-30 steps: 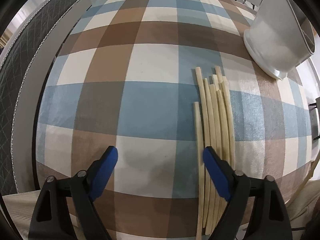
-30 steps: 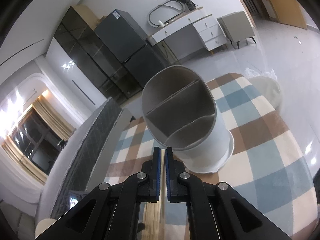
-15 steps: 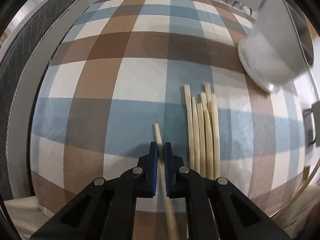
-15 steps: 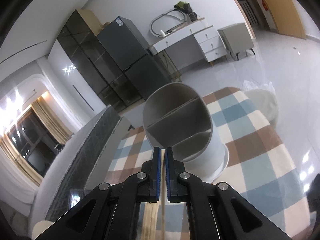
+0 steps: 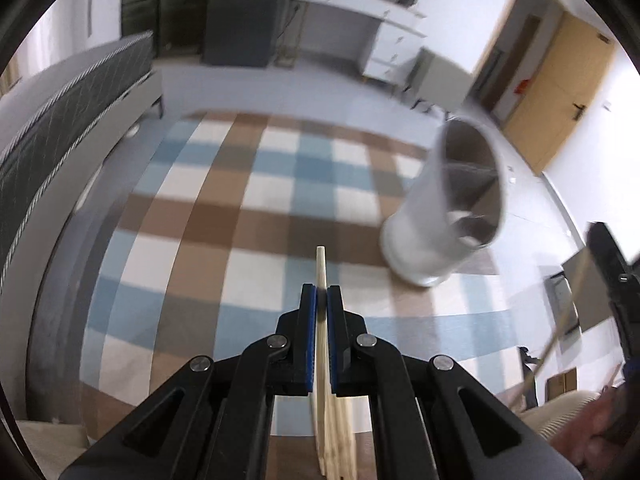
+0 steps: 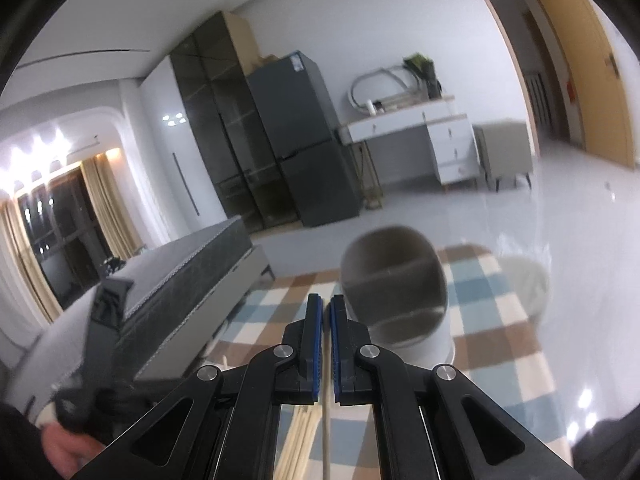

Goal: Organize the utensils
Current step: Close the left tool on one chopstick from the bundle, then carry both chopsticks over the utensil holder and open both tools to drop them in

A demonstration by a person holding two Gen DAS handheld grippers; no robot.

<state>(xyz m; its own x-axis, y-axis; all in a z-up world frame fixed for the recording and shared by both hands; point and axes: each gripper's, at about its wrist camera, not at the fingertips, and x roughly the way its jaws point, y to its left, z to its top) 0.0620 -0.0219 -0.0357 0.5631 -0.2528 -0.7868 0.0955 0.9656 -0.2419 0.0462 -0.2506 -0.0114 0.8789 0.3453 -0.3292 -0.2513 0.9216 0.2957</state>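
Two fisheye views are being given from hand-held grippers above a table covered in a blue, brown and cream checked cloth (image 5: 192, 216). In the left wrist view, the left gripper (image 5: 321, 300) is being held clamped on a single pale wooden chopstick (image 5: 320, 268), whose tip is poking out a little way beyond the blue pads. The rest of the chopsticks (image 5: 340, 440) are being seen as a loose bundle on the cloth, below and behind the jaws. A white utensil holder (image 5: 444, 224) with inner dividers is standing upright on the cloth, ahead and to the right, well apart from the held stick.

In the right wrist view, the right gripper (image 6: 325, 312) is being held with its jaws pressed together, and a second chopstick (image 6: 326, 440) appears to be pinched between them, hanging down behind the pads. The same holder (image 6: 394, 300) is lying just ahead, open mouth showing.

For the step in hand, judged to be carrying the sticks to the holder, each stick is best being kept firmly pinched and tipped upright before it is being lowered. One compartment should be chosen for both, and each tip should be guided past the rim and dividers before the jaws are being released.
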